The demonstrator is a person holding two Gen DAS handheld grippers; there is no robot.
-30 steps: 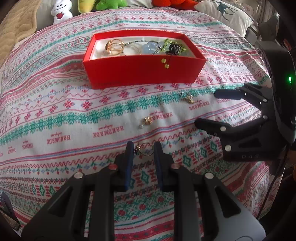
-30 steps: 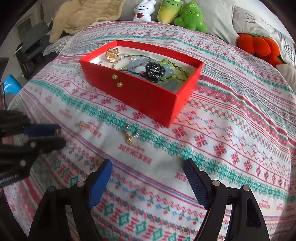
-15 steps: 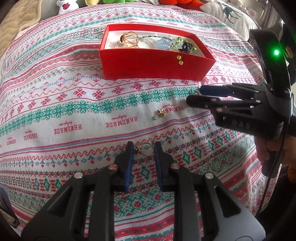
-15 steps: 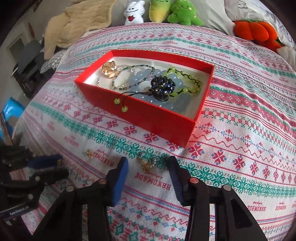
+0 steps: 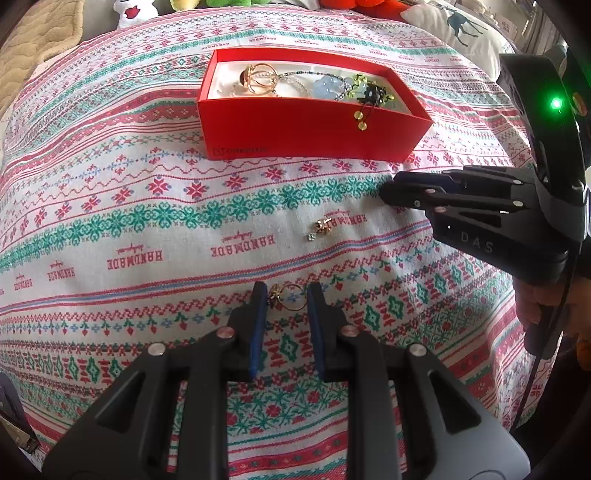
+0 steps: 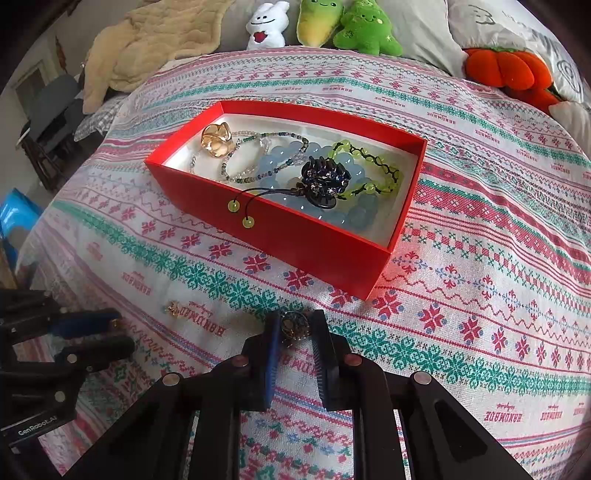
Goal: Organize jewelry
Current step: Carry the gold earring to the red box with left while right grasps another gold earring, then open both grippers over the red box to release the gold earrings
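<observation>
A red box [image 5: 314, 136] [image 6: 295, 240] on the patterned bedspread holds bracelets, beads and a gold ornament [image 6: 217, 140]. Two yellow-green beads [image 6: 240, 214] hang over its front wall. My left gripper [image 5: 286, 295] [image 6: 118, 332] is shut on a gold ring [image 5: 291, 296], low over the cloth. In front of the box my right gripper [image 6: 295, 326] [image 5: 388, 188] is closing its jaws on a small round blue-and-gold earring [image 6: 295, 325], and the pads touch its sides. A small gold earring [image 5: 323, 227] [image 6: 173, 308] lies loose on the cloth between the two grippers.
Plush toys [image 6: 332, 29], an orange pumpkin cushion [image 6: 506, 70] and pillows line the far side of the bed. A beige blanket [image 6: 155, 40] lies at the far left. The bed's left edge drops toward a chair and a blue object [image 6: 14, 218].
My right gripper came in toward the box's front and its wide jaws narrowed around the small round earring. The left gripper kept still with the gold ring.
</observation>
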